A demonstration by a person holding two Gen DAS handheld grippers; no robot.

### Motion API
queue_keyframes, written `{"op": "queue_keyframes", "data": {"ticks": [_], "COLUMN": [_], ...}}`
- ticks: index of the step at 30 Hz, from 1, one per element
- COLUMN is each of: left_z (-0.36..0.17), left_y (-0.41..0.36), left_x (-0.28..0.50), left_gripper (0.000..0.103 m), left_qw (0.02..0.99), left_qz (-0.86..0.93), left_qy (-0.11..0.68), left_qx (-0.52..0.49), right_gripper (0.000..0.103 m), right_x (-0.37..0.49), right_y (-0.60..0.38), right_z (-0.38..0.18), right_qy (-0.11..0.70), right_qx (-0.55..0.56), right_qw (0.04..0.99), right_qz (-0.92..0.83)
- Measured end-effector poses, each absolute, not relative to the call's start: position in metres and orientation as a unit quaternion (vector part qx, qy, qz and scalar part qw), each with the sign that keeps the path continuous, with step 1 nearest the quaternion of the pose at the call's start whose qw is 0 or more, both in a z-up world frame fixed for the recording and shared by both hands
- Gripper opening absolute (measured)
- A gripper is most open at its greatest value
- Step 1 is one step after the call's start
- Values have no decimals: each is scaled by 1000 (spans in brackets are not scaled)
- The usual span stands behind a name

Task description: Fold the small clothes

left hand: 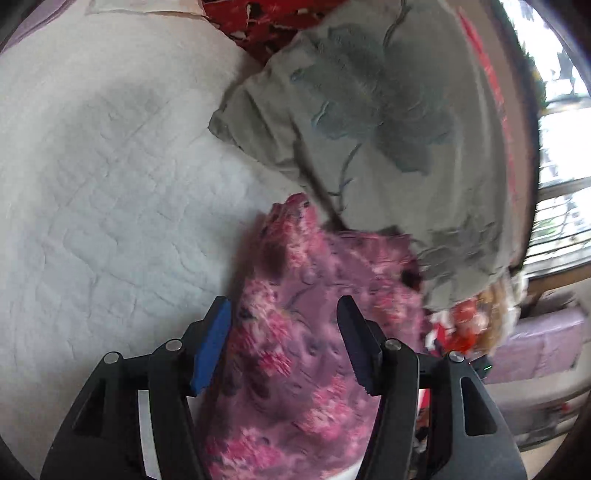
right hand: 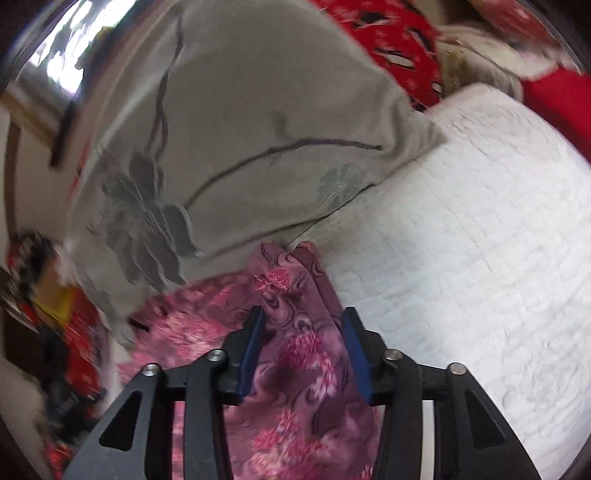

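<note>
A crumpled purple garment (left hand: pixel 314 332) with pink floral print fills the lower centre of both views, lying on a white quilt (left hand: pixel 92 184). Left gripper (left hand: pixel 284 343) and right gripper (right hand: pixel 304 350) both spread wide, cloth between their fingers, below a grey pillow (right hand: pixel 240 129)

A bed covered by a white quilted bedspread (left hand: pixel 92 177) (right hand: pixel 461 258) carries everything. A grey floral-embroidered pillow (left hand: pixel 369 122) (right hand: pixel 240 129) lies on it, and a pink-and-purple floral garment (left hand: pixel 306 332) (right hand: pixel 295 350) lies just beside the pillow, touching its lower edge. Red patterned fabric (left hand: pixel 266 22) (right hand: pixel 399 37) sits at the bed's far edge behind the pillow.
</note>
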State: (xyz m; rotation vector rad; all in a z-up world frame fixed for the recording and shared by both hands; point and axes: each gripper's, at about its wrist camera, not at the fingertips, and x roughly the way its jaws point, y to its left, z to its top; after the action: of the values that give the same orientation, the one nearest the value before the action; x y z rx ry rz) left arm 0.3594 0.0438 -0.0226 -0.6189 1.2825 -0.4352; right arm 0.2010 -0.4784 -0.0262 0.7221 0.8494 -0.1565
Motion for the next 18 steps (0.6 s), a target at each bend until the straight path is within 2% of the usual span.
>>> {"op": "queue_keyframes", "data": {"ticks": [4,5,6,7,8,14,16,18], "left_z": [-29,-28,-24,-21,-14,15,7,-15], "left_y": [23,18,14,11,8,11,10,9], "left_x": [362,361,359,357,354,348,352,363], "left_gripper": [58,52,40,7,6,5,5,6], "left_qw": [737,743,751,758,768,815,821,809], "left_qz": [-195,-194,-195,-195,-197,-187,-168,-140], "left_qy": [599,597,591,587,579,516,518,545], "left_qx": [-244,-233,-219,-207,-191,-184,-171,-170], "right_gripper": [54,53,45,20,7,5,3,3], "right_x": [231,235,239,240,240,209,205,212], "right_y": [-464,-461,-457,-454,-452,-476,-489,-496], "right_z": [-34,-36,-36,-35,-33,2,3,-12], "right_qy": [438,442,444,441,436,326,303,322], "right_qx": [272,264,249,234,228,293,325,339], "right_qw": [852,853,856,862,866,896,892,878], "right_qz": [-85,-85,-88,-91,-93,-77,-87,-103]}}
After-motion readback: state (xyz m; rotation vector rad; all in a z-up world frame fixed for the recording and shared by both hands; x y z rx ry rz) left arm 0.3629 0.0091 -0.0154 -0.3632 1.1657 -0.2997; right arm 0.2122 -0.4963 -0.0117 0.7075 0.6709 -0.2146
